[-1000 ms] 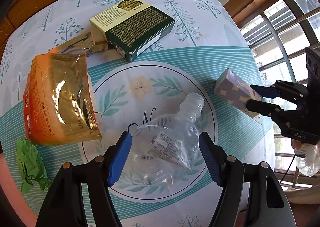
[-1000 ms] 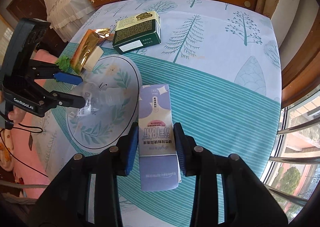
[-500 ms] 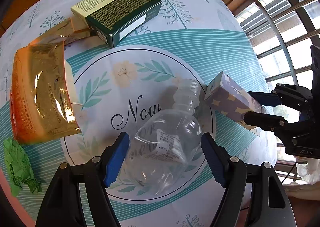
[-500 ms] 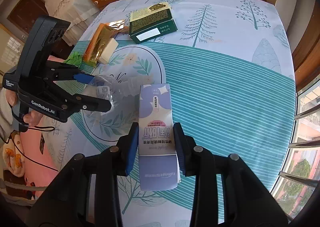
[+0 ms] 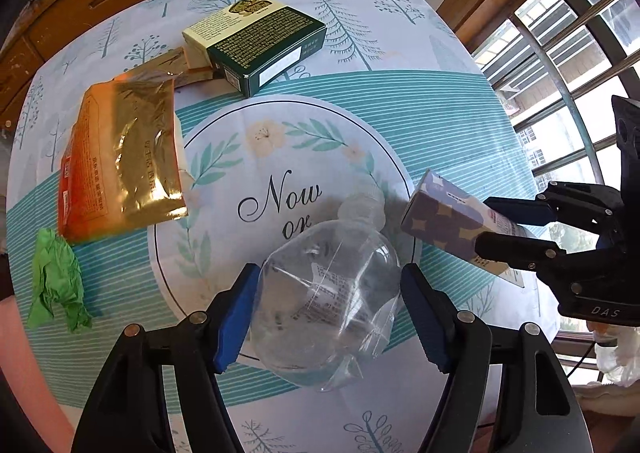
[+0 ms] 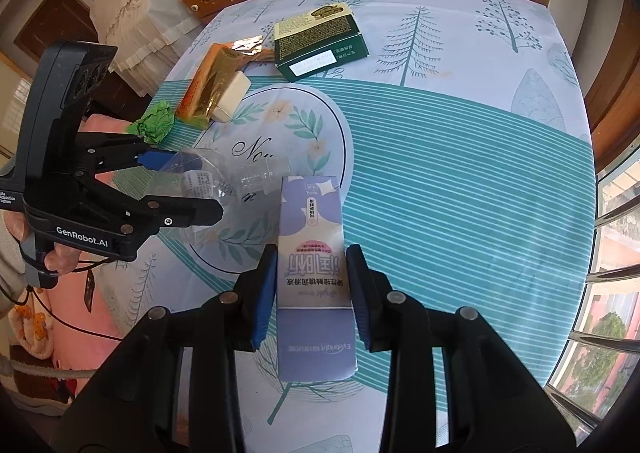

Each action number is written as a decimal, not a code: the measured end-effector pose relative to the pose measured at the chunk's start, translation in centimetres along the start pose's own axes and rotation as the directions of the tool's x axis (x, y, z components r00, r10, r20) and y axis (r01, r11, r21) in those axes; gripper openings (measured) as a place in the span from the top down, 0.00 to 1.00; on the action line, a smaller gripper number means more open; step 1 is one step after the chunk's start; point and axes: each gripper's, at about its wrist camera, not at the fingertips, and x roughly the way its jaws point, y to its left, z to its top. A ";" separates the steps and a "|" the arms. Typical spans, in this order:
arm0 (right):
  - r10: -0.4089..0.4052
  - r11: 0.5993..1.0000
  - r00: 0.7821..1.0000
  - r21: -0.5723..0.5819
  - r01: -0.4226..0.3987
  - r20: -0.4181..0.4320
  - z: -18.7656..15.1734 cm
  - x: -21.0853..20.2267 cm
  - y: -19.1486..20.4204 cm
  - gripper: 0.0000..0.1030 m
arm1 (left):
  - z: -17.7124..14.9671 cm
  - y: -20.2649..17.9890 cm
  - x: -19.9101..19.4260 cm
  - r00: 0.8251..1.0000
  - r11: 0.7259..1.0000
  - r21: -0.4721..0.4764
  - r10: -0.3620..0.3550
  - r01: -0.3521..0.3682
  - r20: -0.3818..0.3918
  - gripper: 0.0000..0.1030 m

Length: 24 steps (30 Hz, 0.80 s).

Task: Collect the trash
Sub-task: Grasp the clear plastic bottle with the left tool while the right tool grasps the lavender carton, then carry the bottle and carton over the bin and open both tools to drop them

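Bottle [image 5: 332, 293] gripped btwn left tongs [image 5: 326, 317], closing, prob. lifted; right tongs [image 6: 311, 293] clamp purple carton [image 6: 314, 273].

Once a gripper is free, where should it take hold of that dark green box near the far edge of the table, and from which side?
Probably from above, jaws across the green box's two long sides. It lies flat with its broad printed face up, so only its shallow side walls offer opposing surfaces. Its left end sits close to the gold foil pouch, so close the fingers toward the right end.
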 end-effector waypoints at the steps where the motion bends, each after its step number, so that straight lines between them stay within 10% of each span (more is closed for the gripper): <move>1: 0.002 1.000 1.000 -0.001 -0.002 0.001 -0.3 -0.1 0.3 0.70 | -0.6 -0.1 -0.4 1.000 1.000 -0.009 -0.003 0.003 0.009 0.31; 24: -0.037 0.997 0.990 0.078 0.026 0.136 -17.4 -7.4 17.2 0.71 | -26.5 0.8 -14.5 0.976 0.991 -0.103 -0.066 0.089 0.207 0.31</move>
